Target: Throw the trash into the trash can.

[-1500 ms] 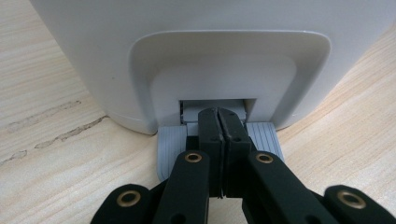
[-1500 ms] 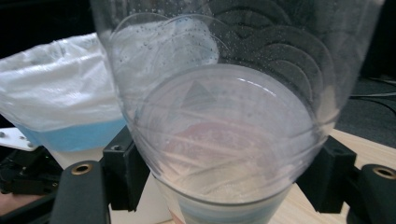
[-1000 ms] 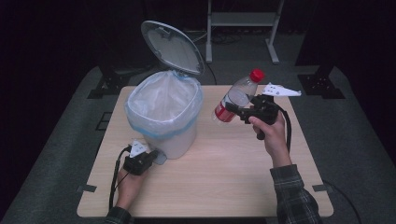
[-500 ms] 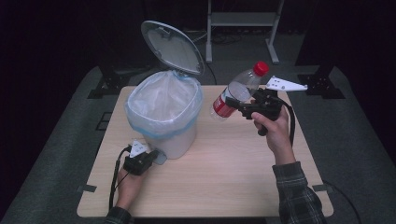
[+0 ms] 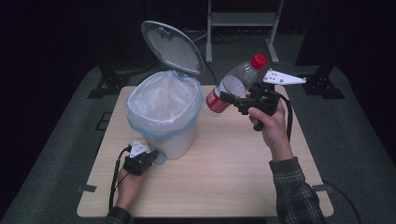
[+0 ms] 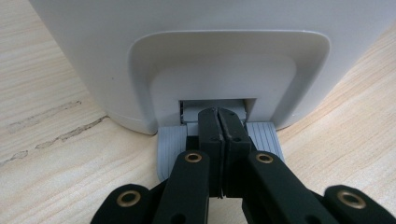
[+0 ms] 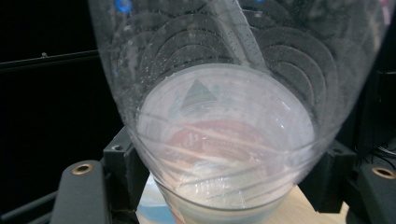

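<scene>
A clear plastic bottle (image 5: pixel 232 86) with a red cap and a red label was held above the table (image 5: pixel 233 172), tilted, with its cap up and away from the person and its base down toward the bin (image 5: pixel 161 123). It was clamped around its middle by the right gripper (image 5: pixel 232 99), whose black jaws were seen pressed against either side of the bottle in the right gripper view, where the ribbed transparent wall of the bottle (image 7: pixel 224 121) was seen close up, wet with small droplets. The bottle was kept just beside the rim of the bin, to the bin's right in the high view, and no contact between the two could be made out.

The white bin was stood on the left part of the wooden table, lined with a pale translucent bag (image 5: pixel 159 100) folded over its rim, and its grey lid (image 5: pixel 172 46) was raised upright behind the opening. At the foot of the bin a grey ribbed pedal (image 6: pixel 173 149) was pressed by the left gripper (image 6: pixel 219 122), whose jaws were clenched together with nothing between them, their tips set on the pedal and reaching into the recess at the base of the bin. The left hand (image 5: pixel 128 184) was rested low at the near edge of the table
</scene>
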{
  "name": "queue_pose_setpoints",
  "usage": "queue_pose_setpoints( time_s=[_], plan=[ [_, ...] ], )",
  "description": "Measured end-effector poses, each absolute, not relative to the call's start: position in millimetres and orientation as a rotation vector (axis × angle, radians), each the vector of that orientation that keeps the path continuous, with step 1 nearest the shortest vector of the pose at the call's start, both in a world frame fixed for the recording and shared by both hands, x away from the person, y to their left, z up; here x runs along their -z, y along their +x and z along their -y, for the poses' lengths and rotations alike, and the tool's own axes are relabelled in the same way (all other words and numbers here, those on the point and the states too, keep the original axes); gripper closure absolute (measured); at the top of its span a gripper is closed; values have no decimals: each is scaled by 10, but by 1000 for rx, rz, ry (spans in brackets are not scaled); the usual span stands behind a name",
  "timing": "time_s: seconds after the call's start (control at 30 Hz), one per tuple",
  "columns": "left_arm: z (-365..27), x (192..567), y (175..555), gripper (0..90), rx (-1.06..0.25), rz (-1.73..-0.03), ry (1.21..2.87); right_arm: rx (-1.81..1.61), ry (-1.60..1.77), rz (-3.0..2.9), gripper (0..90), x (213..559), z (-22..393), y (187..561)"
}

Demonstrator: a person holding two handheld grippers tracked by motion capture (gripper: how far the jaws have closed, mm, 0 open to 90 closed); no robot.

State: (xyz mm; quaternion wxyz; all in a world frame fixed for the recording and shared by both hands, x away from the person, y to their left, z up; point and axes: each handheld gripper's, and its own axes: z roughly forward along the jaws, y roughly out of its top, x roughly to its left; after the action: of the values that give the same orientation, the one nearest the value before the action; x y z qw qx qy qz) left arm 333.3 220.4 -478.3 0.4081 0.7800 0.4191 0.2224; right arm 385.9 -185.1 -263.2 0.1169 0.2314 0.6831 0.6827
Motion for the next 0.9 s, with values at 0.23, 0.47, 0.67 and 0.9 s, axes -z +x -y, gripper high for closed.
queue_pose_setpoints(
  time_s=[0.23, 0.47, 0.67, 0.9],
  plan=[
    [-2205, 4782, 3333, 893, -562, -1055, 1968, -2023, 650, -2000, 273, 2560, 1751, 3857],
    [-2204, 4782, 3333, 894, -563, -1055, 1968, -2046, 623, -2002, 273, 2482, 1656, 3861],
    [-2204, 4782, 3333, 894, -564, -1055, 1968, -2053, 595, -2008, 273, 2416, 1557, 3884],
    [-2203, 4783, 3332, 893, -565, -1055, 1969, -2064, 565, -2010, 274, 2323, 1439, 3891]
  ],
)
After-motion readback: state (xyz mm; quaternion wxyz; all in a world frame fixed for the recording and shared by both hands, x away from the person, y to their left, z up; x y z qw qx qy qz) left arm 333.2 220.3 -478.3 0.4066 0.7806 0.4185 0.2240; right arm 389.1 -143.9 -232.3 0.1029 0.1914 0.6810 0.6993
